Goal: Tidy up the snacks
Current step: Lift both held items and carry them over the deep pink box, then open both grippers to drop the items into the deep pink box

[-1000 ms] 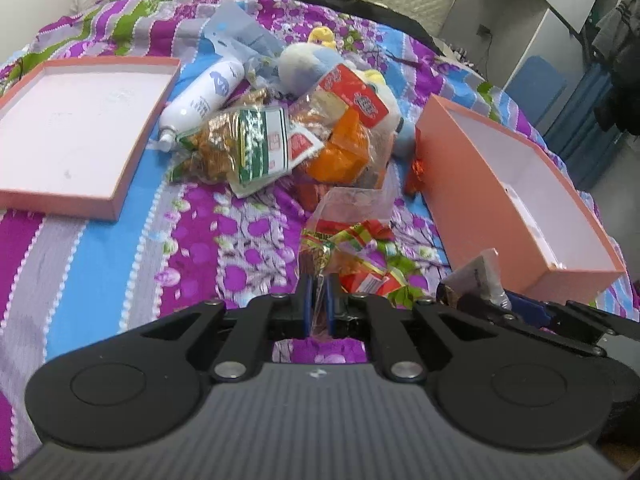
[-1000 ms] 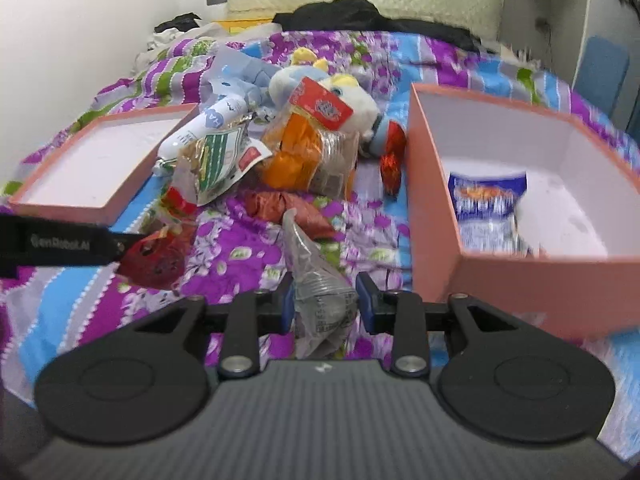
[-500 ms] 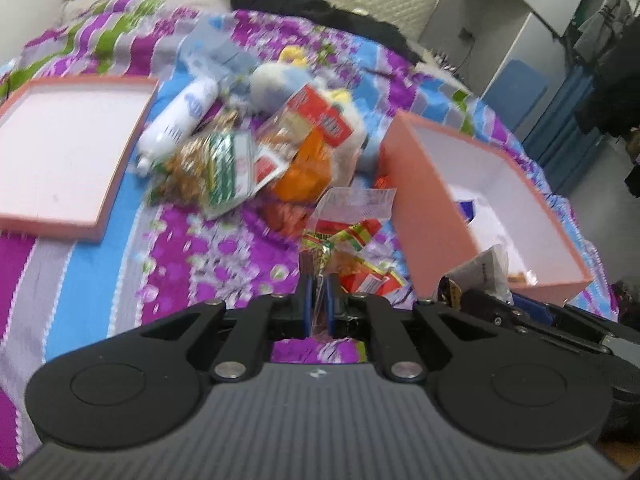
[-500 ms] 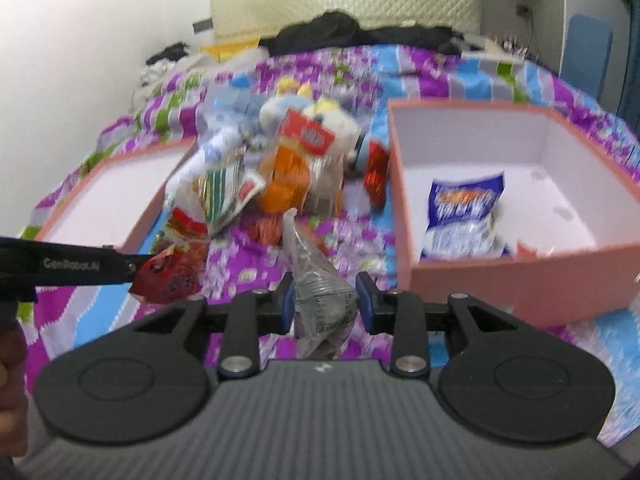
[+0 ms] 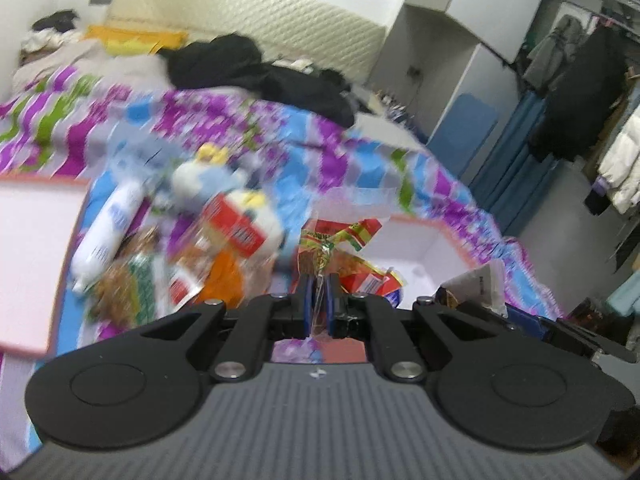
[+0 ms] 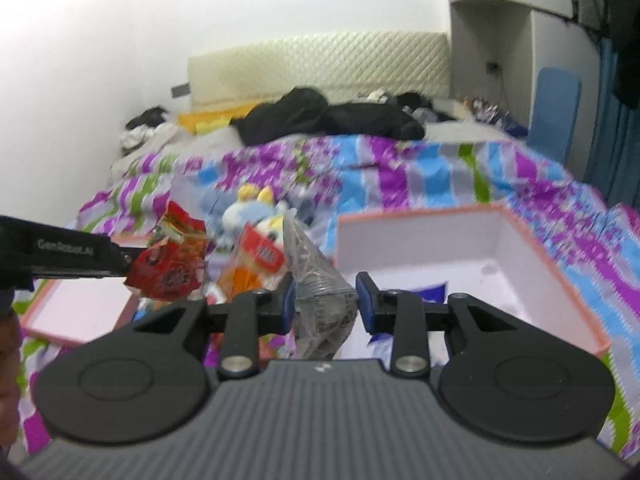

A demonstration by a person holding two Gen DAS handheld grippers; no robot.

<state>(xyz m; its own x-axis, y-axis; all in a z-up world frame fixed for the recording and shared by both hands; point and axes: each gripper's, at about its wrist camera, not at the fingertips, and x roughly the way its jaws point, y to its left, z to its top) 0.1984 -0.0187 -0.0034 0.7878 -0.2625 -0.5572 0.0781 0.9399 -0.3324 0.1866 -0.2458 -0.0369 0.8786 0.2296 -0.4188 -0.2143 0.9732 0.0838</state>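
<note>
Snacks: most of the pile [image 5: 188, 264] lies loose on the striped bedspread [image 6: 420, 168], between the shallow pink lid [image 5: 24, 264] and the deep pink box [image 6: 516, 256], which has one blue packet inside. Left gripper [image 5: 317, 300] is pressed together, pinching a red-and-green packet [image 5: 340, 248] by a thin edge; likely to slip out mid-air. Right gripper [image 6: 326, 300] is partly closed, pinching a clear grey bag [image 6: 320, 280]; crinkly film could slide and drop beside the box.
</note>
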